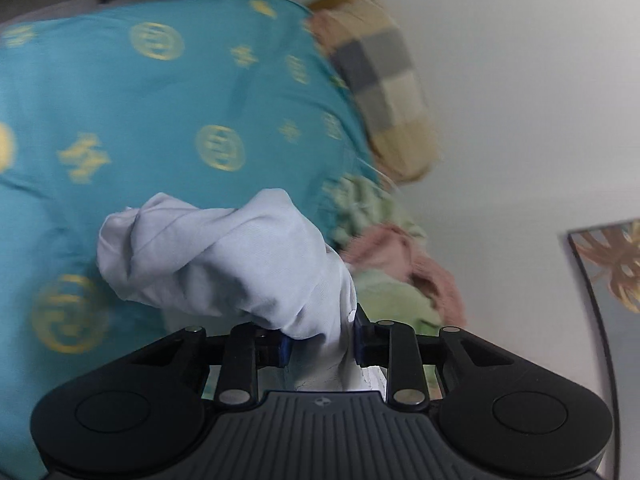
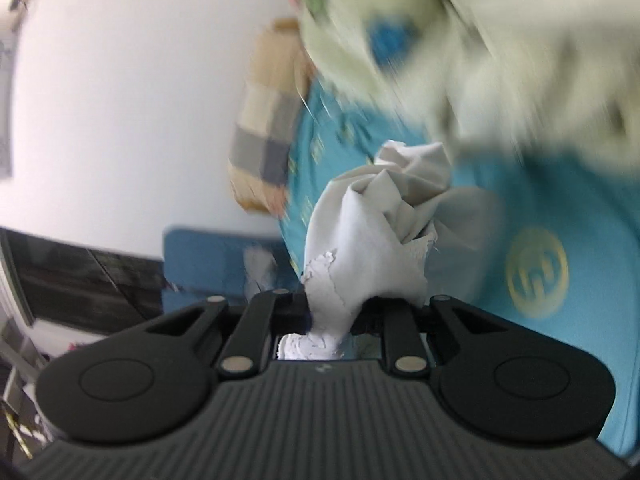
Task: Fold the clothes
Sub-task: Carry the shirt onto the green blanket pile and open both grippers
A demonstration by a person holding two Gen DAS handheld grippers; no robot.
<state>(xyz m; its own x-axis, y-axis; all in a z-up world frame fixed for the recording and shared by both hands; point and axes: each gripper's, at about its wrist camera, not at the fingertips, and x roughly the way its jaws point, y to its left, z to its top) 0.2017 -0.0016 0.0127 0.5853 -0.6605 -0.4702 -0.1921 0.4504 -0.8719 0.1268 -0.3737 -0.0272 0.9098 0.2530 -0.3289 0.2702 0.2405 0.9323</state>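
Left wrist view: the left gripper (image 1: pixel 322 346) has its jaws closed on a bunch of white garment (image 1: pixel 224 256), which bulges upward from the fingers into the centre of the frame. Behind it, filling the left half and upper left, lies a teal bedspread (image 1: pixel 160 120) printed with gold emblems. A checked pillow (image 1: pixel 384 92) lies at upper centre against the white wall (image 1: pixel 520 100). Just right of the white cloth, a heap of pale green clothes (image 1: pixel 372 208) and a pink garment (image 1: pixel 404 256) lies crumpled. A framed picture (image 1: pixel 608 264) shows at the right edge.

Right wrist view: the right gripper (image 2: pixel 332 320) is likewise clamped on white cloth (image 2: pixel 376 232), crumpled and rising from the jaws at centre frame; a frayed edge of it pokes back through the fingers. Whether both grippers hold one and the same garment cannot be told with certainty, though the colour and weave agree. The teal bedspread (image 2: pixel 560 220) occupies the right of the frame, the checked pillow (image 2: pixel 264 144) stands at centre left, and a blurred pale green mass (image 2: pixel 480 48) crosses the upper right. A blue chair (image 2: pixel 208 264) sits at lower left.

Progress, as a judgement: the task is at an early stage. The white garment is gripped but bunched, neither spread flat nor creased into any fold, and the green and pink items lie unsorted. Spreading, folding and stacking all appear to be left.
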